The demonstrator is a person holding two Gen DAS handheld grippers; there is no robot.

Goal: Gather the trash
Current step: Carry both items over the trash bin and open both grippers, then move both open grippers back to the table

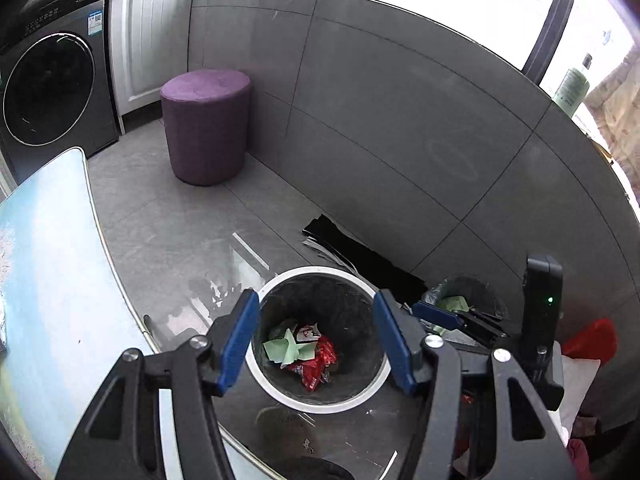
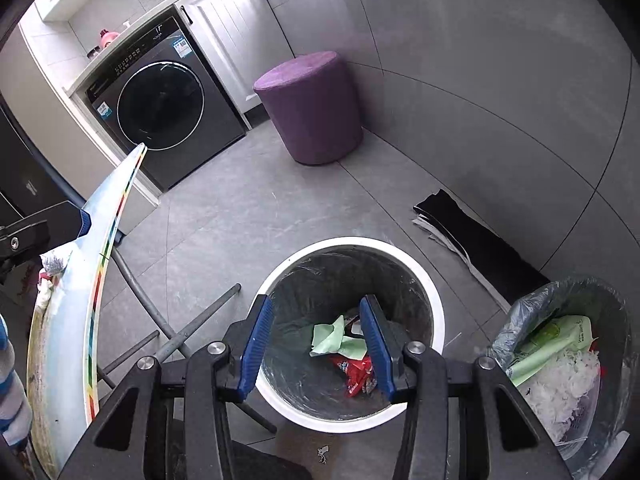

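Note:
A white-rimmed trash bin (image 1: 280,394) (image 2: 434,312) stands on the grey floor. Inside lie green paper (image 1: 286,350) (image 2: 338,338) and red wrappers (image 1: 318,372) (image 2: 356,374). My left gripper (image 1: 316,342) is open and empty above the bin. My right gripper (image 2: 316,344) is open and empty above the same bin; it also shows in the left wrist view (image 1: 440,316). A second bin with a grey bag (image 2: 576,360) (image 1: 464,292) stands to the right, holding a green pack and white scraps.
A table edge (image 1: 60,280) (image 2: 96,272) lies at the left, with its grey legs (image 2: 192,328) beside the bin. A purple stool (image 1: 206,124) (image 2: 310,104), a washing machine (image 1: 52,80) (image 2: 160,100) and black sheets (image 1: 360,256) (image 2: 476,240) lie along the wall.

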